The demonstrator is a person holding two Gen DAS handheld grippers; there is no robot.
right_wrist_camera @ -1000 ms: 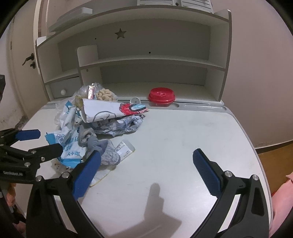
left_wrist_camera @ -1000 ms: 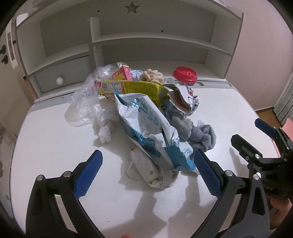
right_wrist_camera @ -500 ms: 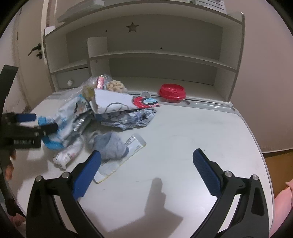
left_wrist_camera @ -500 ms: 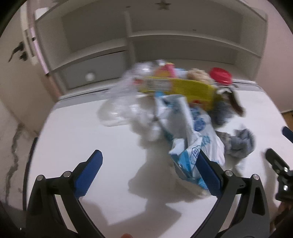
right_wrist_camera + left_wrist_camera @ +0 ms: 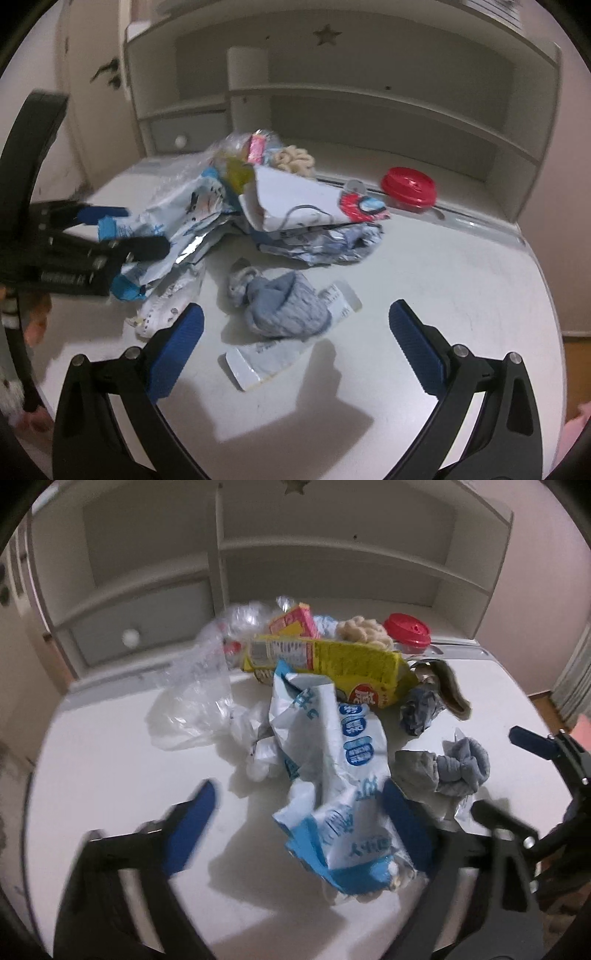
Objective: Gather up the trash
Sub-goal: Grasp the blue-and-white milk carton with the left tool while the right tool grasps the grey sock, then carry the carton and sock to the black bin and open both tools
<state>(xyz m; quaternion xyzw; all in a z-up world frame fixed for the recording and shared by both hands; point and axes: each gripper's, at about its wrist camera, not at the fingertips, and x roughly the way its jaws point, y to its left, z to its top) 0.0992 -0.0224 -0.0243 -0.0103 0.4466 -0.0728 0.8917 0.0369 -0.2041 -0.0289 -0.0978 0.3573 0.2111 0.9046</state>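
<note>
Closing around a white-and-blue snack bag (image 5: pixel 332 775), left fingers (image 5: pixel 404 823); its printing unreadable.

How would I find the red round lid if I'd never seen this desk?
Look at the white desk with the shelf unit at its back. Where the shelf unit meets the desktop, to the right of the trash pile, sits the red round lid. It stands alone, apart from the crumpled wrappers, and is the only round, all-red thing there.
</note>
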